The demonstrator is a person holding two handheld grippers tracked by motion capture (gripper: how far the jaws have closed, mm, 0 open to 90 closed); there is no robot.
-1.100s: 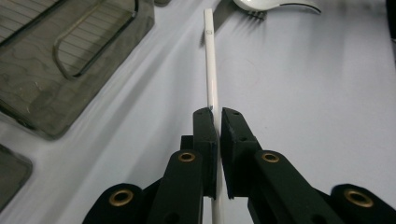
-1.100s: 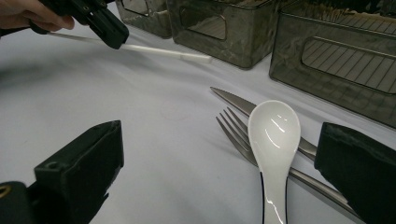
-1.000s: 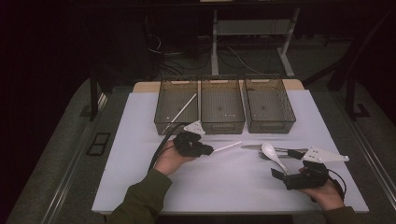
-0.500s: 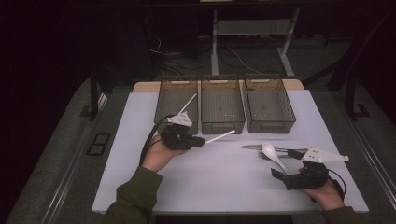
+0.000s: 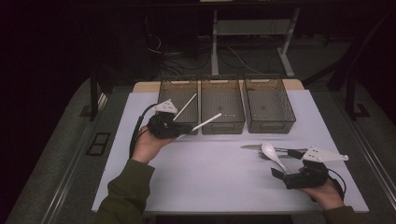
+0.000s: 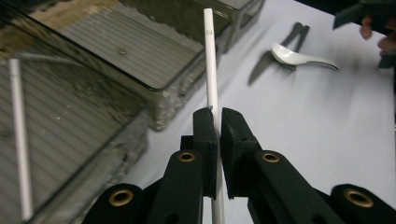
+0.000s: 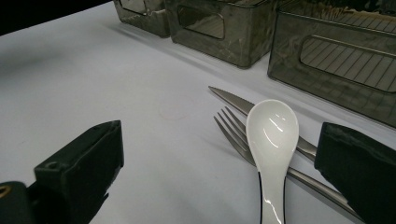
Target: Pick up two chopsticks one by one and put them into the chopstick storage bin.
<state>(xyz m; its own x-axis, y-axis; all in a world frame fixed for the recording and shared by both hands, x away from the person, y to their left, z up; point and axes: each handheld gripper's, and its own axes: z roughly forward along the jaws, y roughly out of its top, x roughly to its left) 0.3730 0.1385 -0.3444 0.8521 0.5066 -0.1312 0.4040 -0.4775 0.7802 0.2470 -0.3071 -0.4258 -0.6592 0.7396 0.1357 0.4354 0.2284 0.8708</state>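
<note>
Left gripper (image 5: 180,130) with white stick (image 5: 205,122) has been carried further left since a second ago, up to the left bin (image 5: 169,88).

Stick is clamped between the left jaws, tip projecting ahead over the middle bin (image 5: 222,127); a second stick (image 6: 18,140) already lies in the left bin. Step judged: sorting, drop pending. Next: stick to be aligned over the left bin, then released. Right gripper (image 5: 299,175) is held wide apart, spoon (image 7: 272,135), fork (image 7: 233,133) and knife (image 7: 229,100) just ahead of it.

Olive-green sleeve (image 5: 122,189); black fingers (image 6: 205,140) with brass rivets, grey three-cornered plate (image 5: 166,107).
</note>
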